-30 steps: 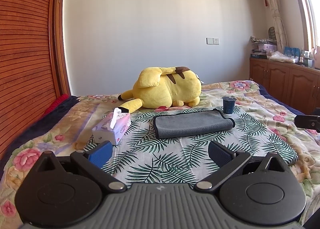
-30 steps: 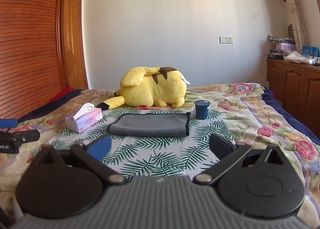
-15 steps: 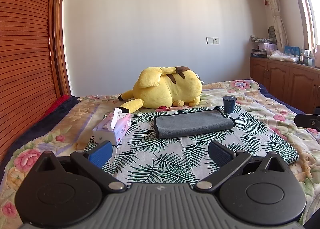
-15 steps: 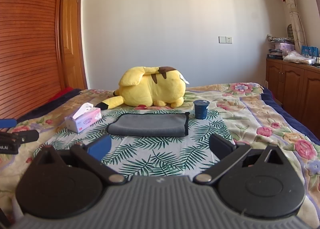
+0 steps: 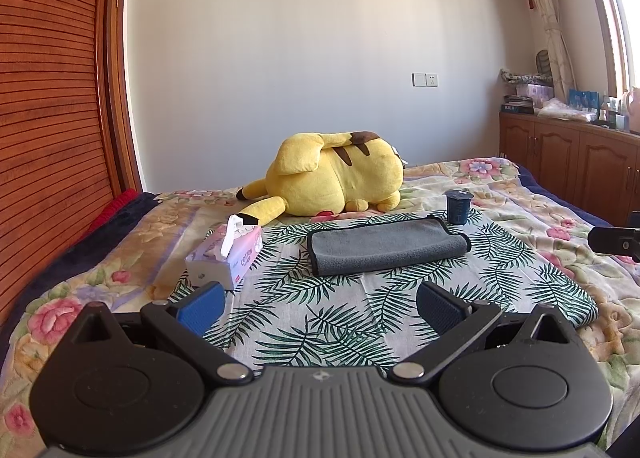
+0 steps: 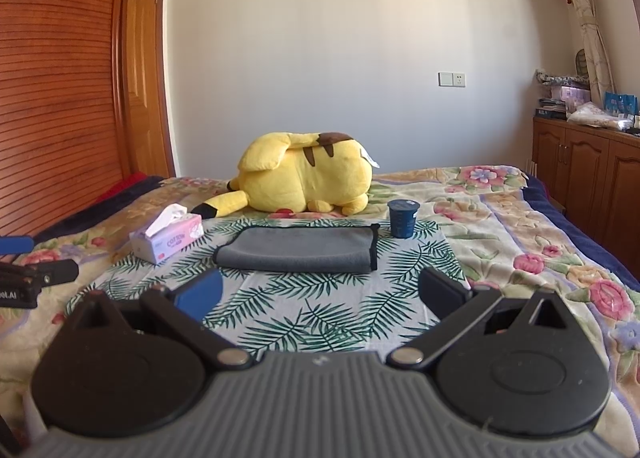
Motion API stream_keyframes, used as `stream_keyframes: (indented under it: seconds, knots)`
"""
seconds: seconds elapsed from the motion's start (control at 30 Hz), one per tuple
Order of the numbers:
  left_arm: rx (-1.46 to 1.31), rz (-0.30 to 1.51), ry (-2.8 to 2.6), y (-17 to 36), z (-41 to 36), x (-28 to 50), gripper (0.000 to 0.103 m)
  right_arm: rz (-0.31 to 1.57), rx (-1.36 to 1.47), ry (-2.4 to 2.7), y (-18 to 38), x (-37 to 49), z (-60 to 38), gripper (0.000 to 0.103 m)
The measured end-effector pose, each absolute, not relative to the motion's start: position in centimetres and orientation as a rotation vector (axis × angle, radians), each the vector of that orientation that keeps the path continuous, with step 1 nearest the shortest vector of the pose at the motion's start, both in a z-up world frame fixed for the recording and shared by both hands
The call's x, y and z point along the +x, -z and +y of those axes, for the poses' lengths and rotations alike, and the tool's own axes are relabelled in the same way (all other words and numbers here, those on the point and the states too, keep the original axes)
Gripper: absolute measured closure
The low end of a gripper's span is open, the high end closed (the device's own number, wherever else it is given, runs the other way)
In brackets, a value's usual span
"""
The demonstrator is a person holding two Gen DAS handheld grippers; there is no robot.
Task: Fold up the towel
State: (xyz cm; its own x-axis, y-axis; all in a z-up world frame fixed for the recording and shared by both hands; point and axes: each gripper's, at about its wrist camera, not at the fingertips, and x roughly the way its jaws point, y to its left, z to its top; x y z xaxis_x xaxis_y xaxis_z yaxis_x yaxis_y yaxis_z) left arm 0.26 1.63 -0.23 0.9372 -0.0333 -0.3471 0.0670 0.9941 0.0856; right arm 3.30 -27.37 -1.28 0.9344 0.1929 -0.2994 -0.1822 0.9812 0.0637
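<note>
A grey towel lies folded in a flat rectangle on a palm-leaf cloth spread over the bed. It also shows in the right wrist view. My left gripper is open and empty, held well short of the towel. My right gripper is open and empty too, also short of the towel. The right gripper's tip shows at the right edge of the left wrist view, and the left gripper shows at the left edge of the right wrist view.
A pink tissue box stands left of the towel. A dark blue cup stands at the towel's far right corner. A yellow plush toy lies behind. A wooden wardrobe is left, wooden cabinets right.
Both views have shifted only slightly; the towel and other objects lie as before. Both grippers stay open.
</note>
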Motion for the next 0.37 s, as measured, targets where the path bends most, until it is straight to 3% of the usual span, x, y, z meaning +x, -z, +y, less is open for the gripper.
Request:
stream_keyframes:
  seconds: [0.37]
  knots:
    - [0.103,0.354,0.048,0.32,1.68,0.23,0.019,0.31,0.034,-0.191,1.28,3.32,-27.34,0.0]
